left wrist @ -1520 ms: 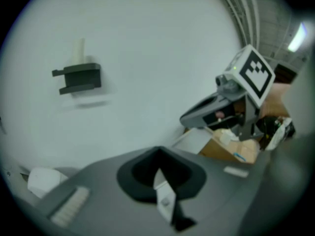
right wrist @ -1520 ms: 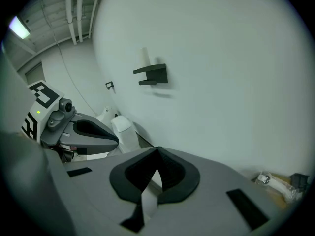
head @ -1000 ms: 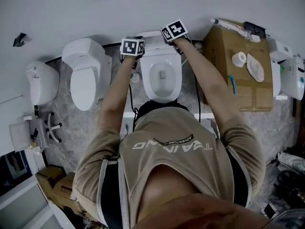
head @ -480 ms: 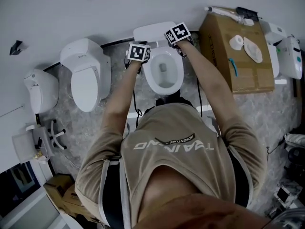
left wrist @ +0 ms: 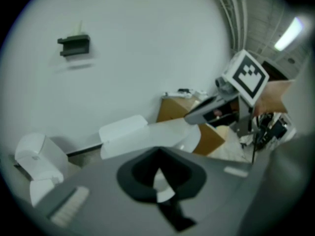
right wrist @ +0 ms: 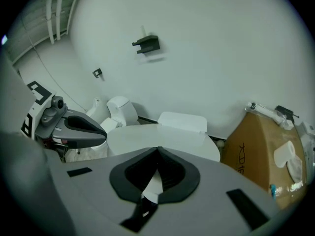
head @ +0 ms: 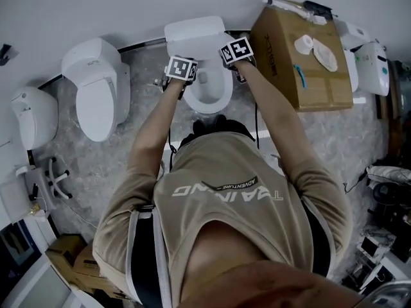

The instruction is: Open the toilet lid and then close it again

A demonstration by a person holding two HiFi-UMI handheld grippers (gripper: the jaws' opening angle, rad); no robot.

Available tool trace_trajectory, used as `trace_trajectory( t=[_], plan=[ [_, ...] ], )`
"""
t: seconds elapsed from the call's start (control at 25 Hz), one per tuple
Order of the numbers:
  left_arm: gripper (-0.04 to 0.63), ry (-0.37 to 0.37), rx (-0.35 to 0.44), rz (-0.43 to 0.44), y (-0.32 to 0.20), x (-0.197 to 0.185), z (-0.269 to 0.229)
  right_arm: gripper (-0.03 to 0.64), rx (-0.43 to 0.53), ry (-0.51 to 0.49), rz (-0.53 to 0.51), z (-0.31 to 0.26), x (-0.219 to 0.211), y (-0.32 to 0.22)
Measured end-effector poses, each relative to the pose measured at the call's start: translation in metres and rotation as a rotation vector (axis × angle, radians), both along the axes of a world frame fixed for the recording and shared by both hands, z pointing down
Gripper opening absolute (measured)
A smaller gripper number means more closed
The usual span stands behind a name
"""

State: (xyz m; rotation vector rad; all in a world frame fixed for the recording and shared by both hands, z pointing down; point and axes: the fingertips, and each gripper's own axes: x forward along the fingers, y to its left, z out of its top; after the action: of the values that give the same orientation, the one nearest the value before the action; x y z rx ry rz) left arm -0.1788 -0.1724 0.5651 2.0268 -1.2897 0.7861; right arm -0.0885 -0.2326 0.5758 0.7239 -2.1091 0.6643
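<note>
left gripper view: the left gripper (left wrist: 158, 183) has its jaws pressed nearly together on a thin white edge, which i take for the front rim of the toilet lid (left wrist: 172, 134). the lid runs away from the jaws as a flat white sheet to its hinge just in front of the tank (left wrist: 123, 132). right gripper view: the right gripper (right wrist: 150, 188) pinches the same rim in the same way, the lid stretching back to the tank, with a cardboard box (right wrist: 261, 151) off to the tank's right. head view: both grippers sit just in front of the tank, one at each side of the bowl (head: 209, 101), whose front part is uncovered. a second ago they were level with the tank's top, the lid standing against it; now they have come forward and down. so the opening looks done and the closing is under way, the lid partly lowered and not yet on the seat.
</note>
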Motion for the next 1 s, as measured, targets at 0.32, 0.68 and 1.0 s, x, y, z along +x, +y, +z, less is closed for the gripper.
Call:
trace_trajectory(
  t=[0.32,0.68,1.0],
  plan=[
    [0.003,0.053,-0.199,0.064,0.051,0.021,0.047,0.011,-0.113,0.021,0.029,0.052,0.019,0.053],
    [0.003,0.101,-0.284,-0.012,0.062,0.035,0.078,0.011,-0.201,0.055,-0.009,0.098,0.030,0.091],
    [0.003,0.099,-0.417,-0.148,0.081,0.039,0.143,0.011,-0.281,0.060,-0.053,0.140,0.040,0.121]
  ],
)
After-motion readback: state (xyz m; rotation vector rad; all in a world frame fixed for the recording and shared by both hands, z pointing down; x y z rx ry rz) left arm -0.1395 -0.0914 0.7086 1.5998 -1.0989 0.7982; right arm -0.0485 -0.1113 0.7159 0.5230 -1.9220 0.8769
